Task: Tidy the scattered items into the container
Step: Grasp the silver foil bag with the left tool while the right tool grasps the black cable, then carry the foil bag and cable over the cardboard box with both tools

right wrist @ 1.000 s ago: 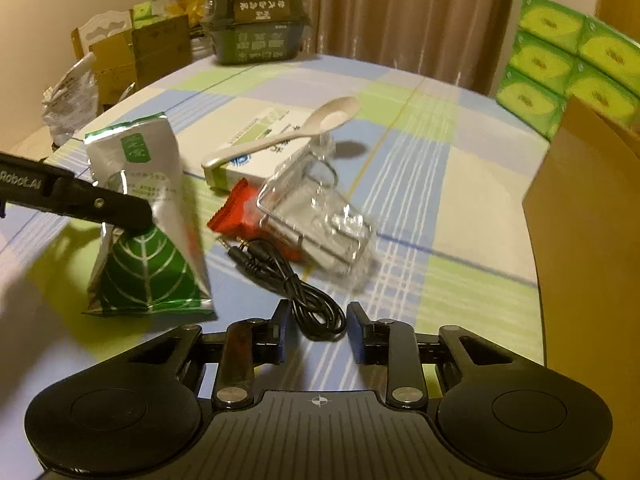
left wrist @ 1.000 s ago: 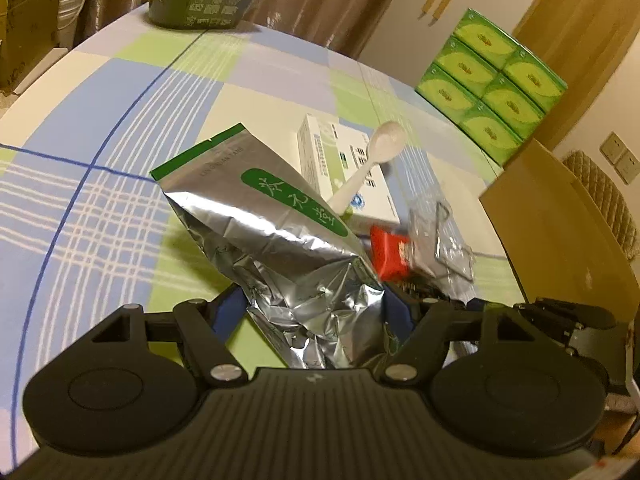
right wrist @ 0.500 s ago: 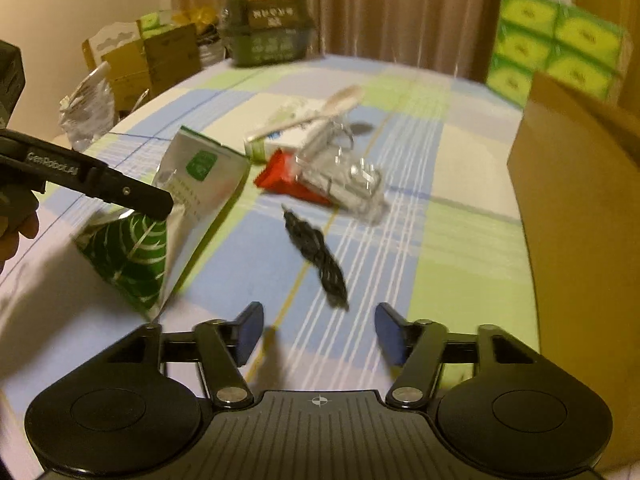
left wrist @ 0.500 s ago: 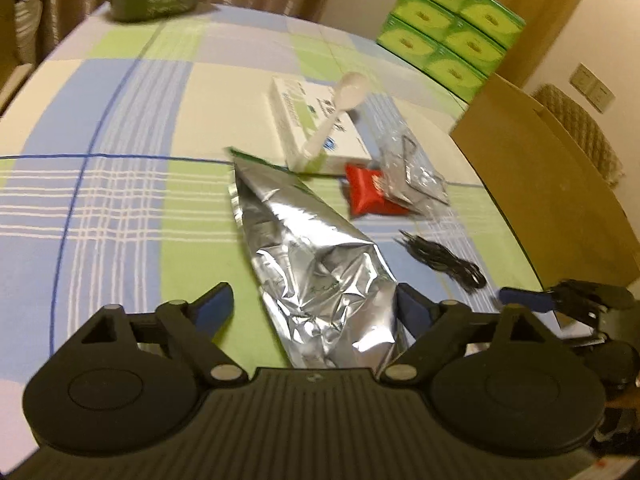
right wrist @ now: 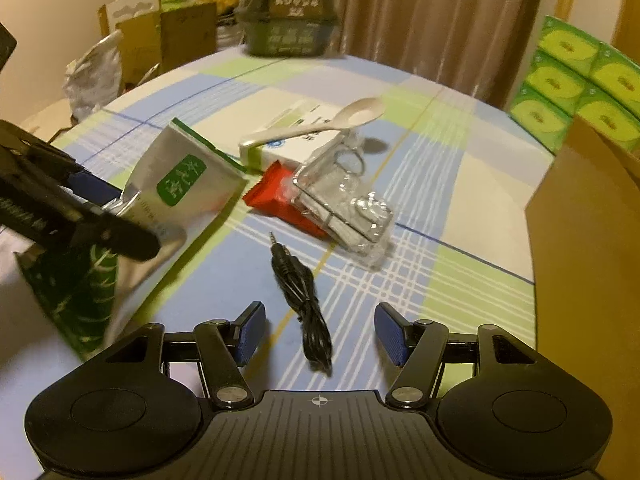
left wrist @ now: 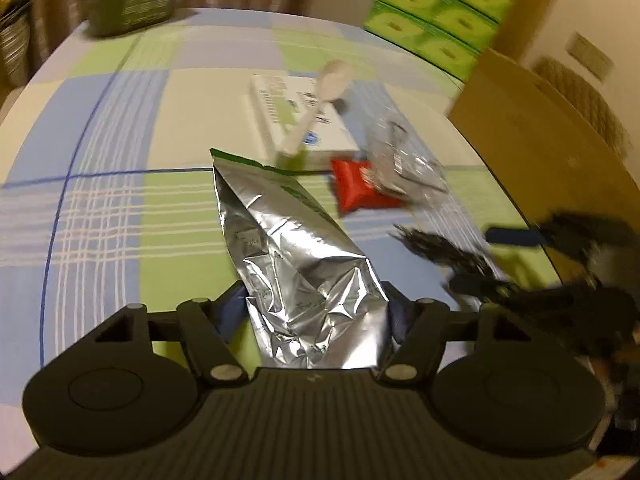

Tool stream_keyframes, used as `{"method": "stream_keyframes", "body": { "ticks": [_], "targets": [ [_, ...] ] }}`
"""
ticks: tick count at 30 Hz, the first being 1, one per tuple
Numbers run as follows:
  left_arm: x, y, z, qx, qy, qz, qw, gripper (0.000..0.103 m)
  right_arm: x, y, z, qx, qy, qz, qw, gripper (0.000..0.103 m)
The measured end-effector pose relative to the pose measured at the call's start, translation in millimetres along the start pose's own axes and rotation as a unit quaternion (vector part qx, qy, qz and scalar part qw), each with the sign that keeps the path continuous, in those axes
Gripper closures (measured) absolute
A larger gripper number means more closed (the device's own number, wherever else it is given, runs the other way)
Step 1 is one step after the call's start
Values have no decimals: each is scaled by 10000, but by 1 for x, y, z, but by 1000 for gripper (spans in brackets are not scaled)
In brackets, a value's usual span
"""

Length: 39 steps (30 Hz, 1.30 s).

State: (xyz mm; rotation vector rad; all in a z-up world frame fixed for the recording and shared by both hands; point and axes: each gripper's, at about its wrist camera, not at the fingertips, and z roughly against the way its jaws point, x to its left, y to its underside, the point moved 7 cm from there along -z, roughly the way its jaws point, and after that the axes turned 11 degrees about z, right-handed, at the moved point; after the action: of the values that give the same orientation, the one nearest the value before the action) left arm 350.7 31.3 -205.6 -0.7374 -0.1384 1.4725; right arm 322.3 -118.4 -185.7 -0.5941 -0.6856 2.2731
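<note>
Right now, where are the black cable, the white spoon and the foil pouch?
black cable point(right wrist: 301, 288): right wrist view, middle of the bundled cord.
white spoon point(right wrist: 362, 110): right wrist view, on its bowl.
foil pouch point(left wrist: 296, 264): left wrist view, crumpled silver middle, between the left gripper's fingers.

green tissue packs point(right wrist: 576, 92) stacked (far right); brown curtain point(right wrist: 420, 12) behind.

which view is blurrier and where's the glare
Left wrist view: smeared throughout, worst on the cable and the right claw; glare on the foil pouch. Right wrist view: sharper, cable crisp, left edge blurred, edges bent by the fisheye.
</note>
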Motion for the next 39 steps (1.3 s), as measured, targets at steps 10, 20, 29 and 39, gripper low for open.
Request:
{"method": "stream_keyframes", "body": {
  "ticks": [10, 20, 29, 39],
  "targets": [
    [-8, 15, 0, 462, 436, -241, 9977, 32, 0, -5, -9, 80, -217, -108, 9997, 65],
    [-11, 9, -4, 326, 201, -34, 9993, 38, 0, 1, 6, 91, -258, -795, 9965, 92],
    [-24, 24, 9, 600, 252, -574, 9962, 45, 9, 35, 49, 194, -165, -1258, 9917, 92],
    [-66, 72, 28, 1047, 426, -1362, 9842, 46, 22, 80, 99, 366, -22, -1608, 9863, 92]
  ]
}}
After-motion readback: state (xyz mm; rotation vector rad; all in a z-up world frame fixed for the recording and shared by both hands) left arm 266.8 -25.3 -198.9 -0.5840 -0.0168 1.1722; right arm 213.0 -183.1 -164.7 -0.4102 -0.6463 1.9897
